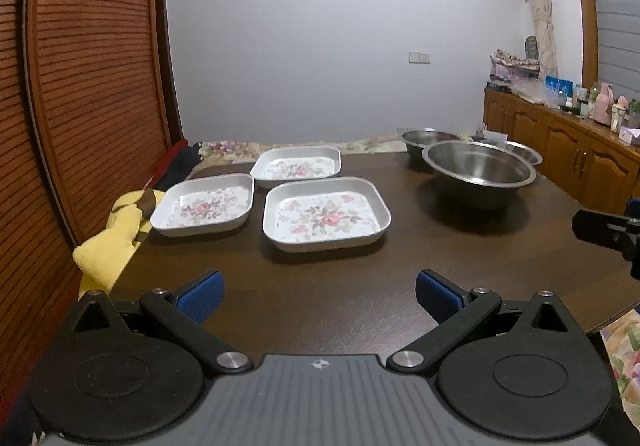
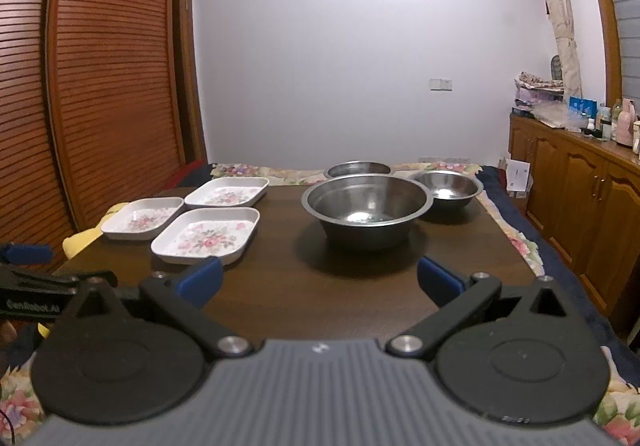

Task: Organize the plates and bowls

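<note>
Both the left gripper (image 1: pixel 319 296) and right gripper (image 2: pixel 319 282) hover wide open and empty above the table (image 1: pixel 440 266), plates (image 1: pixel 326 214) at eleven o'clock, bowls (image 2: pixel 366 208) at one.

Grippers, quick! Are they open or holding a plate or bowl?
Left gripper: open, holding nothing, above the table.
Right gripper: open, holding nothing, in front of the big bowl.
</note>
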The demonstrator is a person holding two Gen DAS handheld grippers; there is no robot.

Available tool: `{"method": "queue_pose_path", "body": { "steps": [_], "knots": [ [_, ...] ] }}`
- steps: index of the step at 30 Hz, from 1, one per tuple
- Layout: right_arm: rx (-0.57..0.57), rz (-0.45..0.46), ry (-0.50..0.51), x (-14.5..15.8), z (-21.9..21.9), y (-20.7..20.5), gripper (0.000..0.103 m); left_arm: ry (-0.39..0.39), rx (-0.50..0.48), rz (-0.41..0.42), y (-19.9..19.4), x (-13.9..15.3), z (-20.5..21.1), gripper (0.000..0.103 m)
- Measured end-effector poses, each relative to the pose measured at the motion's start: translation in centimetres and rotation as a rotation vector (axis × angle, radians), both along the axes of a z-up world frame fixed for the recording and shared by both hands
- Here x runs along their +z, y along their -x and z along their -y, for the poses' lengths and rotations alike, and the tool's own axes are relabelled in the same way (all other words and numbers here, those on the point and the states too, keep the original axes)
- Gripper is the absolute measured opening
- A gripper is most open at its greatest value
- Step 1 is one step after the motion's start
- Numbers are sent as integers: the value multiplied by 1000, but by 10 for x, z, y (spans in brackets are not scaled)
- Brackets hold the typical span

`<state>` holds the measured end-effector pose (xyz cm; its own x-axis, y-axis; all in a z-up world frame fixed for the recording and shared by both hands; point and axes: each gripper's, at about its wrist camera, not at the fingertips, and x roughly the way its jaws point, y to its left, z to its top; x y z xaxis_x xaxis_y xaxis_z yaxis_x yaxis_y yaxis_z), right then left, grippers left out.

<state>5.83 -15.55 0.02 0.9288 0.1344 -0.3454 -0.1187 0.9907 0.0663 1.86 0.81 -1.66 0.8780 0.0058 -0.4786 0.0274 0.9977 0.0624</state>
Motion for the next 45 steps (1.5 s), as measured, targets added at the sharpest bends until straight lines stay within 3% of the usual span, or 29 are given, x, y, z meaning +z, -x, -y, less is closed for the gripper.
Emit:
{"method": "queue_pose_path", "body": {
  "steps": [8, 16, 35, 43, 45],
  "knots": [
    [35, 1, 9, -3, -9, -26, 103, -6, 13, -43, -29, -13, -11, 103],
    [65, -4, 7, -3, -19, -52, 103, -16, 1, -53, -52, -9, -22, 103],
    [206, -113, 3, -4, -52, -111, 103, -51, -14, -81, -109, -1, -71, 103],
    [228, -147, 10, -11, -69, -132, 103, 10, -55, -105, -131, -8, -89, 103],
    [232, -159, 21, -13, -74, -137, 103, 25, -60, -119, -137, -12, -94, 97]
  ]
}}
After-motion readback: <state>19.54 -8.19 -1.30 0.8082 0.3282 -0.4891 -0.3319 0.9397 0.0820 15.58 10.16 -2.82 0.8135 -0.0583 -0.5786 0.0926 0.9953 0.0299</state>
